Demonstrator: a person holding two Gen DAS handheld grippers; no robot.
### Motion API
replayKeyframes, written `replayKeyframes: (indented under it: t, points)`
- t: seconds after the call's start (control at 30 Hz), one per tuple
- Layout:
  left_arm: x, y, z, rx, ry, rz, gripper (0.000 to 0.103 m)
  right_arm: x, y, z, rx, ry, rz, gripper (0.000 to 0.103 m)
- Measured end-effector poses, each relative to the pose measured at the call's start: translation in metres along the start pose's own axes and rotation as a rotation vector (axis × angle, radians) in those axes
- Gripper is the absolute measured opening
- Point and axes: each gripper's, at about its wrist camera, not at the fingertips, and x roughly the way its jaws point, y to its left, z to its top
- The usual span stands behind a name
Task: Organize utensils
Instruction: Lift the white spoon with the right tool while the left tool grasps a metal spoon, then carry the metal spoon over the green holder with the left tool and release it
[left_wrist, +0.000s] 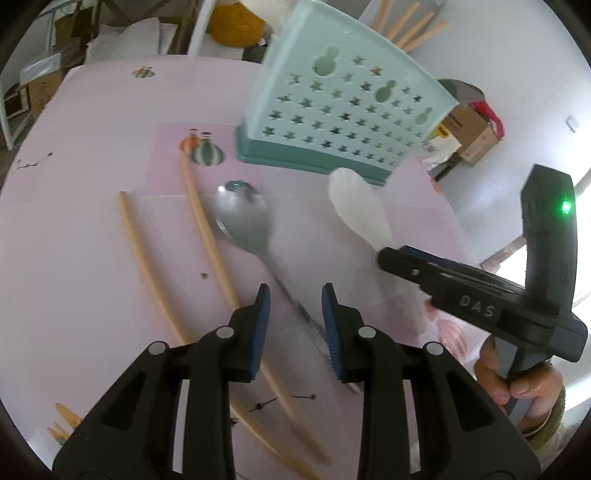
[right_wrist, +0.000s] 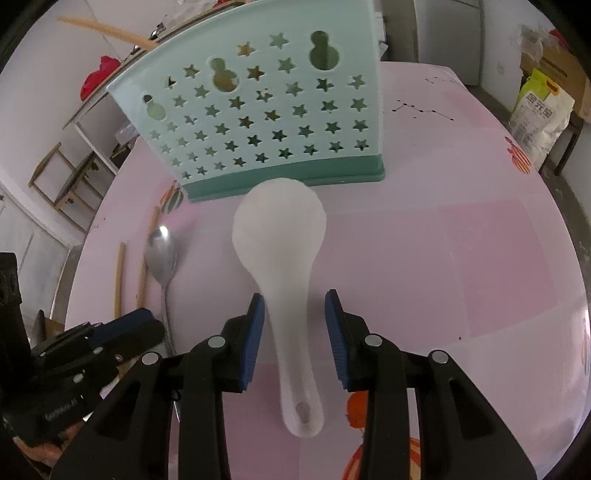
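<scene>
My left gripper (left_wrist: 295, 295) stands open low over the pink table, with the thin handle of a metal spoon (left_wrist: 240, 210) running between its blue pads, close to the right one. The right gripper (right_wrist: 294, 306) is open too. It straddles the handle of a white rice paddle (right_wrist: 280, 229), which lies flat and sits close against the left pad, with a gap to the right pad. Two wooden chopsticks (left_wrist: 144, 258) lie left of the spoon. A mint star-holed utensil holder (right_wrist: 258, 110) stands just beyond the paddle head, with wooden sticks (left_wrist: 413, 29) in it.
The pink tablecloth (right_wrist: 443, 258) stretches right of the paddle. A person's hand (left_wrist: 517, 384) grips the right tool. Off the table are cardboard boxes (left_wrist: 472, 136), a printed bag (right_wrist: 535, 110) and wooden stools (right_wrist: 70, 177).
</scene>
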Motion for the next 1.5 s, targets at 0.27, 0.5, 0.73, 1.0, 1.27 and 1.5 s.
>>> replayKeyframes:
  t: [0.27, 0.5, 0.73, 1.0, 1.27, 1.5]
  points:
    - [-0.006, 0.024, 0.014, -0.072, -0.030, 0.086, 0.031, -0.001, -0.007, 0.001, 0.002, 0.002, 0.026, 0.034]
    - [0.008, 0.030, 0.042, -0.076, -0.052, 0.127, 0.035, 0.001, -0.009, 0.003, 0.006, -0.002, 0.036, 0.034]
    - [0.020, 0.020, 0.048, -0.019, -0.051, 0.119, 0.028, 0.002, -0.011, 0.003, 0.010, -0.002, 0.046, 0.034]
    - [0.021, 0.009, 0.043, 0.052, -0.068, 0.162, 0.006, 0.001, -0.011, 0.003, 0.004, -0.006, 0.042, 0.034]
    - [0.004, 0.003, 0.046, 0.041, -0.108, 0.132, 0.000, 0.000, -0.011, 0.002, 0.005, -0.013, 0.041, 0.034]
    - [-0.037, 0.007, 0.049, -0.006, -0.200, 0.105, 0.000, 0.000, -0.011, 0.002, 0.006, -0.013, 0.040, 0.034]
